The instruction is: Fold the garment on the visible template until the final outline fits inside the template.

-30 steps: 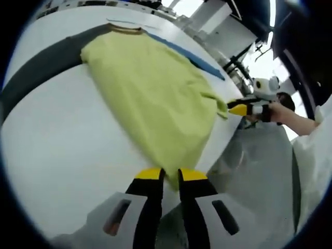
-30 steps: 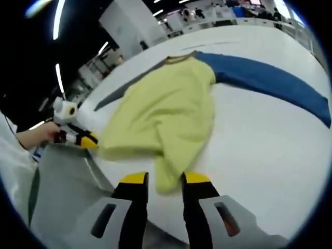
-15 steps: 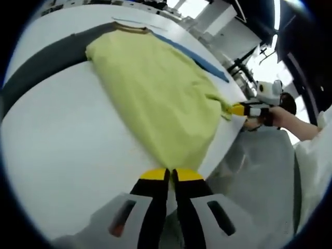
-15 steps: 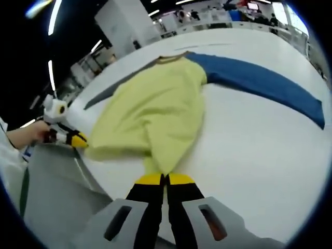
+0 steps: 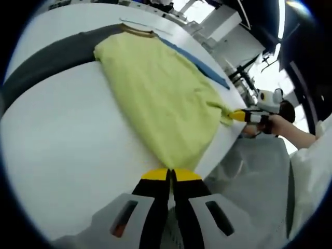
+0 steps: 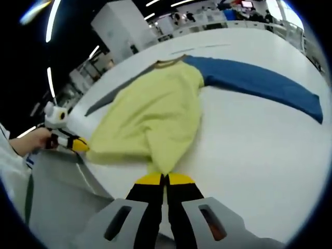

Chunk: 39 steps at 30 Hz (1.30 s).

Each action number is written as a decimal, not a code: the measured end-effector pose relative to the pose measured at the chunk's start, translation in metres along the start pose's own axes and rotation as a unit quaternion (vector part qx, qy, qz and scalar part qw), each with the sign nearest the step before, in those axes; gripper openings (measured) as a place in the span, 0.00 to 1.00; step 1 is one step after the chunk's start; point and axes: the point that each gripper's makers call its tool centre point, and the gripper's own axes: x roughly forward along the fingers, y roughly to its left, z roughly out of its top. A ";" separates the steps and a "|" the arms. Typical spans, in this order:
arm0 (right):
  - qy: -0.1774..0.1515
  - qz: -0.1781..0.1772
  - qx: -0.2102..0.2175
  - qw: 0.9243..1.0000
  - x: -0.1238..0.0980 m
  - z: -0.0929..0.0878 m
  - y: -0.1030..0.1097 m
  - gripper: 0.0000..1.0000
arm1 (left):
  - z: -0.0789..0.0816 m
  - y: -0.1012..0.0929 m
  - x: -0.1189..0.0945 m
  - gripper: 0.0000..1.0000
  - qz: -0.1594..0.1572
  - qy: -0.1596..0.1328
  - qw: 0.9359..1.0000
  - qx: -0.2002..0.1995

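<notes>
A: Across the white table (image 6: 249,155), what lies there, biggest first?

B: A yellow-green shirt (image 5: 161,98) with its collar at the far end and its hem at the near edge. One sleeve is blue (image 6: 254,83) and stretches away to the right in the right gripper view; the other is dark grey (image 5: 46,57) and runs to the left in the left gripper view. No separate template outline can be made out on the table.

A: And the grippers?

B: The left gripper (image 5: 171,175) has its yellow-tipped jaws pressed together on the hem corner nearest it. The right gripper (image 6: 165,179) is pinched the same way on the other hem corner. Each also shows in the other's view: the right one at the table's right edge (image 5: 244,115), the left one at the left edge (image 6: 78,145), each in a person's hand.

A: What changed in the last second?

B: Both pairs of jaws stood apart around the hem a second ago; half a second ago they had closed, and they remain closed now. The hem looks drawn a little tauter between them.

A: Meaning for the fold?

B: Probably that the grasp is done and the fold itself has not begun; the shirt still lies spread out, so the next step is likely lifting the hem toward the collar.
</notes>
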 end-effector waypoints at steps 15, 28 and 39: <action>-0.022 0.006 -0.006 1.000 -0.020 0.008 0.010 0.02 | 0.016 0.000 -0.028 0.00 0.006 -0.031 0.999 0.010; -0.063 0.028 0.007 0.998 -0.032 0.029 0.024 0.02 | 0.027 -0.007 -0.045 0.00 0.007 -0.046 0.999 0.023; -0.104 0.031 0.028 0.994 -0.033 0.065 0.021 0.02 | 0.049 0.000 -0.053 0.00 0.014 -0.032 0.998 0.042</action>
